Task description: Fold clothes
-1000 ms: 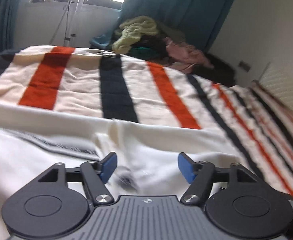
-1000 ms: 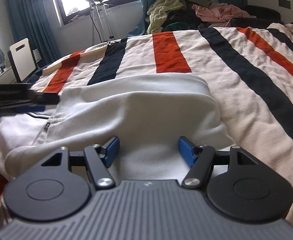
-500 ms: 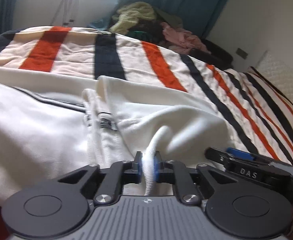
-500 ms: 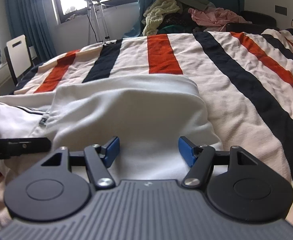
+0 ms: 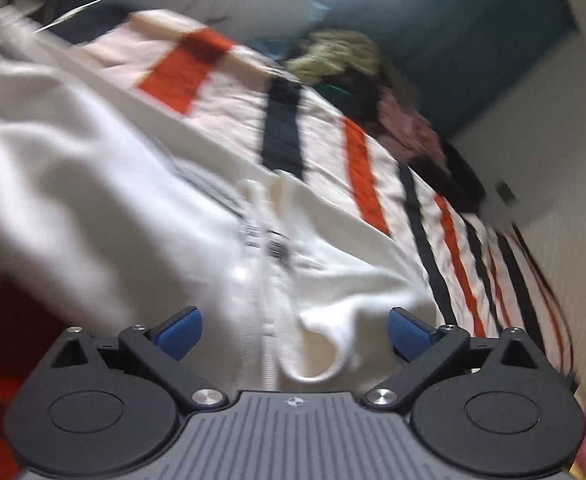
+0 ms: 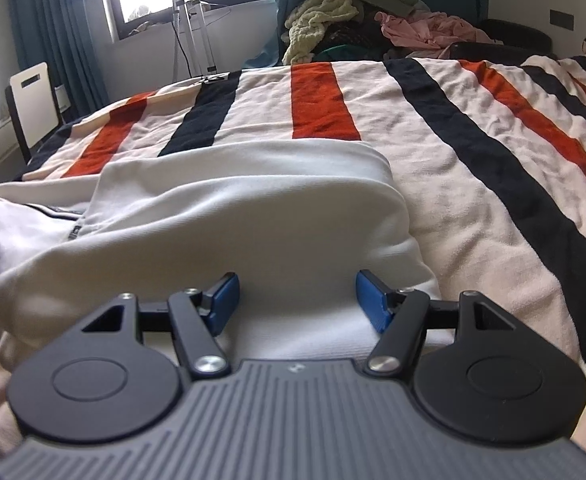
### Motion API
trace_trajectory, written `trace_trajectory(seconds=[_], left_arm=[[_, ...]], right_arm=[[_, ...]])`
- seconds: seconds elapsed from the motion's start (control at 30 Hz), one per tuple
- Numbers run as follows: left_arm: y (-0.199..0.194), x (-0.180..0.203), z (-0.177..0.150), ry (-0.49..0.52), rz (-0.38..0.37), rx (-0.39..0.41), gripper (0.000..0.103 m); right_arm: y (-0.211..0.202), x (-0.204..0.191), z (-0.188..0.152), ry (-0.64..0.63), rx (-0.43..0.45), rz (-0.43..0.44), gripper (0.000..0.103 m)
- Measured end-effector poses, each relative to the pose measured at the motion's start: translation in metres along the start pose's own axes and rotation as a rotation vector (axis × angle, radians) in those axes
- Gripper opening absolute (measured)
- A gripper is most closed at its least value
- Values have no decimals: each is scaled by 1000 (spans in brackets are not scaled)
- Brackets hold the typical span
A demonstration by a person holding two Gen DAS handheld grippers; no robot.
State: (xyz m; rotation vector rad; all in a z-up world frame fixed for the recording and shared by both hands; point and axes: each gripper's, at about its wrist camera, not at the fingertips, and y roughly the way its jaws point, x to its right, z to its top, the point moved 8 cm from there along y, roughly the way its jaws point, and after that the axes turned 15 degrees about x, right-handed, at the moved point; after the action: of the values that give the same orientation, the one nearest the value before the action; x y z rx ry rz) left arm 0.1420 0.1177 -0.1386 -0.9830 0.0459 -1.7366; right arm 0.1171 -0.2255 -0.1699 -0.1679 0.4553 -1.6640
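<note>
A white garment (image 6: 253,216) lies rumpled on a striped blanket (image 6: 473,128) of cream, orange and dark bands, filling the lower left and centre of the right wrist view; its cloth is soft and thick, folded over itself into a rounded hump, with a thin dark trim line at the left. In the left wrist view, which is tilted and blurred, the same garment (image 5: 93,200) fills the left and centre, showing a ribbed strip with dark markings and a white drawcord loop (image 5: 325,360) low in the middle. Half a second ago the left gripper (image 5: 293,332) was pinched shut on that cord; now its blue pads stand wide apart with the cord lying loose between them, held by nothing. The right gripper (image 6: 297,296) is spread wide as before, holding nothing, low over the near edge of the hump. In the right wrist view the garment's long axis runs across the frame, left to right, the rounded end toward the right.
</note>
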Motion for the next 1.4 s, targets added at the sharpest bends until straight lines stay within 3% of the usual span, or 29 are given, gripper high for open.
trace_trajectory(seconds=[0.1,0.23,0.33,0.8,0.97,1.07,1.2,1.3,1.4], left_arm=[[-18,-34,19,-95,66,34,101],[-22,-84,36,-173,237,71,101],[-15,-108,48,-243,287,118,100],[-11,-146,73,-617,312,365,92],[-23,-158,74,-628,346,374,93],[-30,-166,74,-635,366,380,99],[-40,-175,75,-644,393,388,92],[-20,-180,91,-610,366,406,91],[-4,-195,93,-645,396,410,88]], right_arm=[[-1,0,0,7,0,3,66],[-2,1,1,18,0,4,66],[-2,2,1,27,-2,5,66],[-3,5,3,44,-3,4,66],[-3,5,2,49,-4,-1,66],[-3,3,2,50,-8,1,66],[-2,0,1,54,-12,11,67],[0,-1,1,56,-12,14,67],[1,-3,1,58,-11,17,68]])
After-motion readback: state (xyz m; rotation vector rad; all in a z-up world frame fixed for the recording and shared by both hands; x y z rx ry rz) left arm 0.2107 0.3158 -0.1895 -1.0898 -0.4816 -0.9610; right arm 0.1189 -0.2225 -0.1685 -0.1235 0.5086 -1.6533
